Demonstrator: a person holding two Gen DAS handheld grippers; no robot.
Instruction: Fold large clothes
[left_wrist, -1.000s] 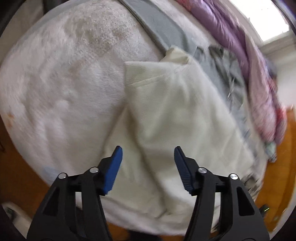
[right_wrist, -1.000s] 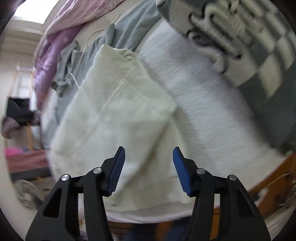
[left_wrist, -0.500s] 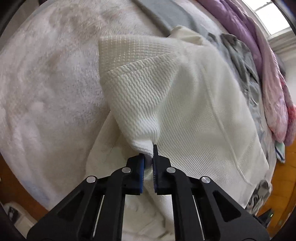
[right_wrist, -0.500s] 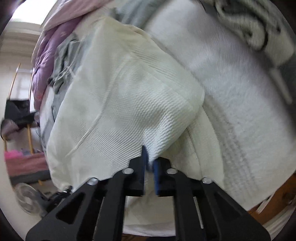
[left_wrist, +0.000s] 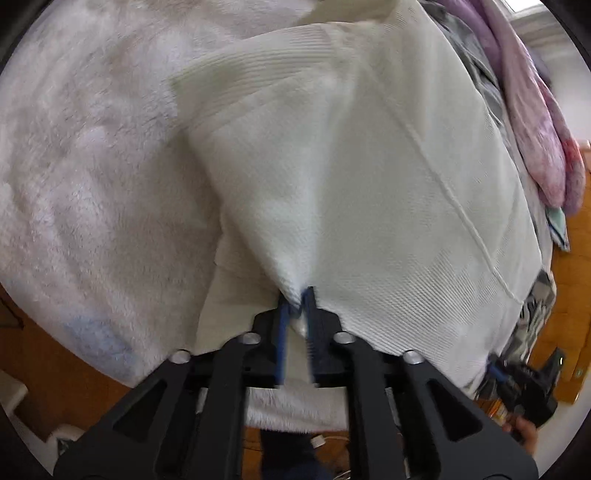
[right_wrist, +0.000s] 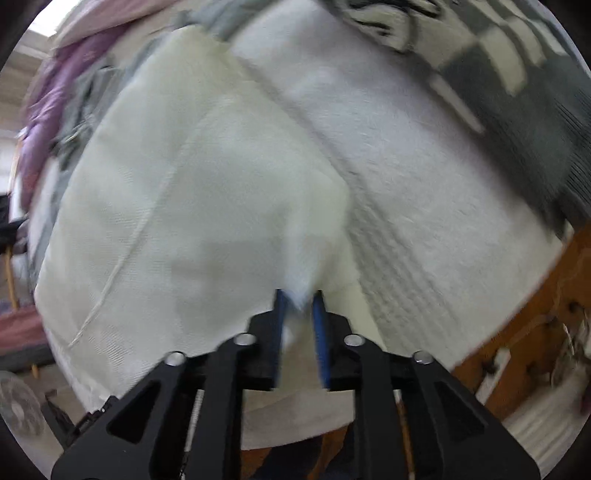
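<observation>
In the left wrist view, the left tool (left_wrist: 295, 295) has its blue pads nearly together, pinching a bunched corner of the cream knit sweater (left_wrist: 369, 166), which lies on the fluffy white blanket (left_wrist: 92, 147) covering the bed. A second ago this tool hung wide open above the garment; it has since dropped, closed on the near hem, and now draws the cloth up into a taut peak, so the lower layer shows beneath. At the far right a purple quilt (left_wrist: 528, 110) runs along the bed edge. In the right wrist view, the right tool (right_wrist: 298, 295) has likewise gone from open to a narrow pinch on the sweater (right_wrist: 184, 184) at its other near corner, the picture blurred with motion. A grey checked blanket (right_wrist: 517, 74) lies beyond. With both corners now gripped, the fold of the lower half toward the far end looks to be under way.
</observation>
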